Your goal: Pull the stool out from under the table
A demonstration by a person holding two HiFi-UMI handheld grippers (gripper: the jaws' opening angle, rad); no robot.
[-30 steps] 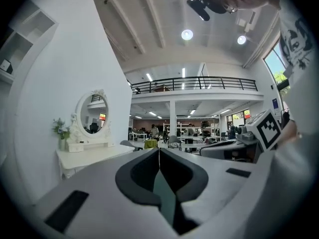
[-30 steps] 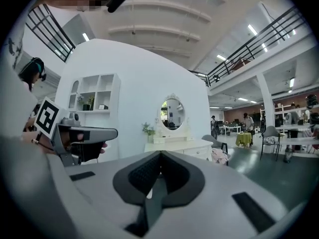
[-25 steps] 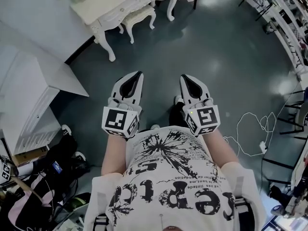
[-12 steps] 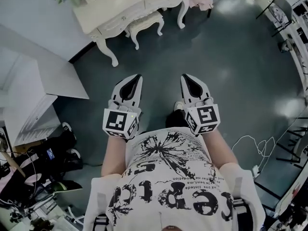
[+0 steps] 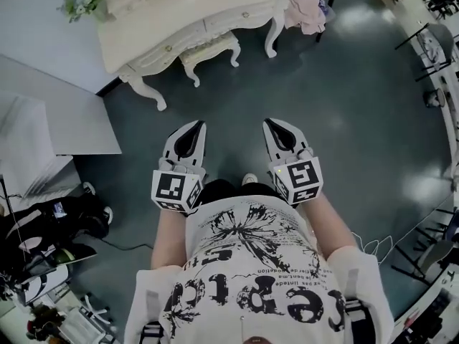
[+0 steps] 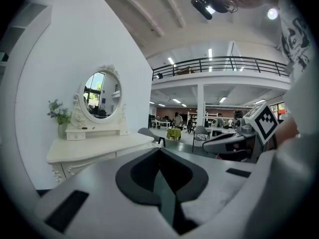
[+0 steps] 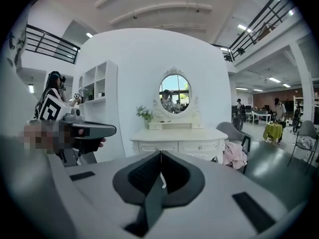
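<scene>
**Jaws shut and empty on both grippers; stool at the dressing table**

Jaws on each gripper meet tip to tip, the dark pads closing along a thin seam with nothing between them. The left gripper (image 5: 199, 124) and right gripper (image 5: 267, 121) are held side by side, apart from each other. They sit just ahead of the person's printed shirt (image 5: 251, 264), above the grey floor (image 5: 344, 106), and point toward the furniture.

The stool (image 5: 209, 49) stands at the front of the cream dressing table (image 5: 179, 9), between the table's curved legs. Its padded seat and white legs show, and it is well apart from both grippers.

On the table are an oval mirror (image 7: 175, 91) and, at its left end, a vase of flowers (image 5: 79, 1). A chair draped with pink cloth (image 5: 305, 11) stands just beside the table's right end.
</scene>
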